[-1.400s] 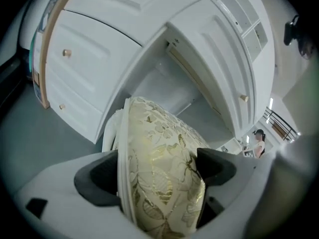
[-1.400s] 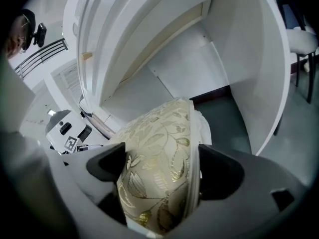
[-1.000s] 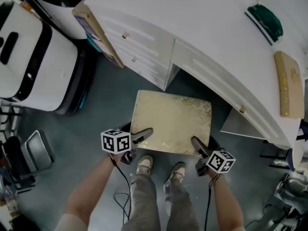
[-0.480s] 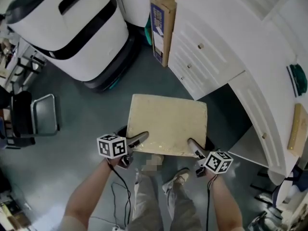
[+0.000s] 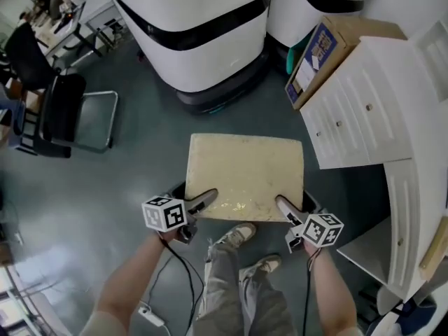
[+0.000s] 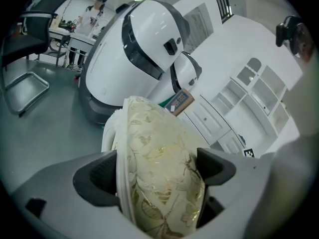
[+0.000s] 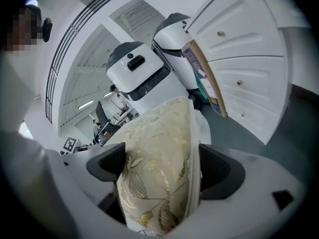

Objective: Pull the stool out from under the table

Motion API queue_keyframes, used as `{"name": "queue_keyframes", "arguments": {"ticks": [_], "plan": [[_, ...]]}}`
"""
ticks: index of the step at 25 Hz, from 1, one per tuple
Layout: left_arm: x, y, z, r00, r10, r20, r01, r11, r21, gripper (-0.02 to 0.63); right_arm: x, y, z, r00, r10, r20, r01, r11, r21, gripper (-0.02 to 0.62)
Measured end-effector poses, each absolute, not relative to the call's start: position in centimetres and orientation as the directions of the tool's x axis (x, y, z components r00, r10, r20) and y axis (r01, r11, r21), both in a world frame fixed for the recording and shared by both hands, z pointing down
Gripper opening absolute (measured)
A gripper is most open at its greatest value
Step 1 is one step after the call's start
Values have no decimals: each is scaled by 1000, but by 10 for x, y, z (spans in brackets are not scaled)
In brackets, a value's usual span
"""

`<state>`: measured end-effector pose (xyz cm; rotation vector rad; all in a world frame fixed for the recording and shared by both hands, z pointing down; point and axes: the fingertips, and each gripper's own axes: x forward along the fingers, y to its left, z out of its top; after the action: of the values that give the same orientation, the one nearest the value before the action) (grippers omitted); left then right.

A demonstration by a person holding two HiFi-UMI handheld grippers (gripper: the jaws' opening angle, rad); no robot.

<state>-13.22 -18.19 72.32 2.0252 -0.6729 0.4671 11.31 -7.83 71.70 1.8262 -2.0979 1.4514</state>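
Observation:
The stool (image 5: pixel 245 175) has a cream seat cushion with a gold leaf pattern and stands on the grey floor, out from the white table (image 5: pixel 399 152) at the right. My left gripper (image 5: pixel 201 203) is shut on the near left edge of the cushion (image 6: pixel 159 168). My right gripper (image 5: pixel 288 212) is shut on its near right edge (image 7: pixel 159 173). In both gripper views the padded seat fills the gap between the jaws. The stool's legs are hidden beneath the seat.
Two large white and black machines (image 5: pixel 203 33) stand just beyond the stool. A cardboard box (image 5: pixel 318 54) leans against the white drawer unit (image 5: pixel 357 117). A black chair (image 5: pixel 63 114) stands at the left. The person's shoes (image 5: pixel 241 235) and cables (image 5: pixel 182 271) are below the stool.
The stool has come away from the table, which has swung to the right edge of the head view. The machines now lie straight ahead. Both grippers stay clamped on the seat.

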Motion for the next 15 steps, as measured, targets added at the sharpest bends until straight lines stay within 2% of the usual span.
{"name": "queue_keyframes", "arguments": {"ticks": [7, 15], "plan": [[-220, -195, 732, 714, -406, 571, -698, -343, 629, 489, 37, -130, 735, -466, -699, 543, -771, 20, -637, 457], [-278, -199, 742, 660, -489, 569, -734, -260, 628, 489, -15, -165, 746, -548, -636, 543, -759, 104, -643, 457]]}}
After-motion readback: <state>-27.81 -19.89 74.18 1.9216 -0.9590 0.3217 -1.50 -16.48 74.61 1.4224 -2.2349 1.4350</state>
